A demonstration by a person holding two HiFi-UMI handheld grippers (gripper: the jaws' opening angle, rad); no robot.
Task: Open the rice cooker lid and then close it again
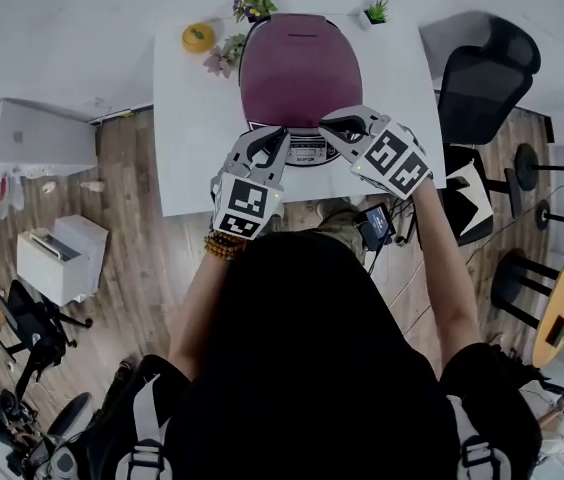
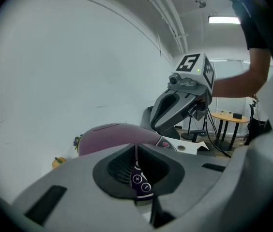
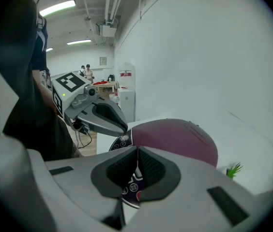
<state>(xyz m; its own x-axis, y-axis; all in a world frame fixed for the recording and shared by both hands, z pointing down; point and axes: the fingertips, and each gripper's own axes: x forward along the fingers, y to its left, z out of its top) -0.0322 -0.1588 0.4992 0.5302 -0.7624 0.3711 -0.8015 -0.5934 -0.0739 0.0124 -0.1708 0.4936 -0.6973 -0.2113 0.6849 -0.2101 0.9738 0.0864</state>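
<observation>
The rice cooker (image 1: pixel 300 73) stands on a white table (image 1: pixel 190 138), its rounded maroon lid down and its control panel (image 1: pixel 308 149) facing me. Both grippers hover at the cooker's front edge, over the panel. My left gripper (image 1: pixel 280 135) is shut with nothing in it, tips at the panel's left side. My right gripper (image 1: pixel 326 127) is shut and empty too, slanting down at the panel's right side. The left gripper view shows the lid (image 2: pixel 112 135), the panel buttons (image 2: pixel 142 182) under its tips and the right gripper (image 2: pixel 157 128). In the right gripper view lie the lid (image 3: pixel 177 139) and the left gripper (image 3: pixel 123 127).
A yellow object (image 1: pixel 198 36) and small potted plants (image 1: pixel 254 5) (image 1: pixel 375 10) sit at the table's far edge, another plant (image 1: pixel 224 53) beside the cooker's left. A black office chair (image 1: pixel 487 68) stands right of the table. A small screen device (image 1: pixel 375 226) hangs below the table's front edge.
</observation>
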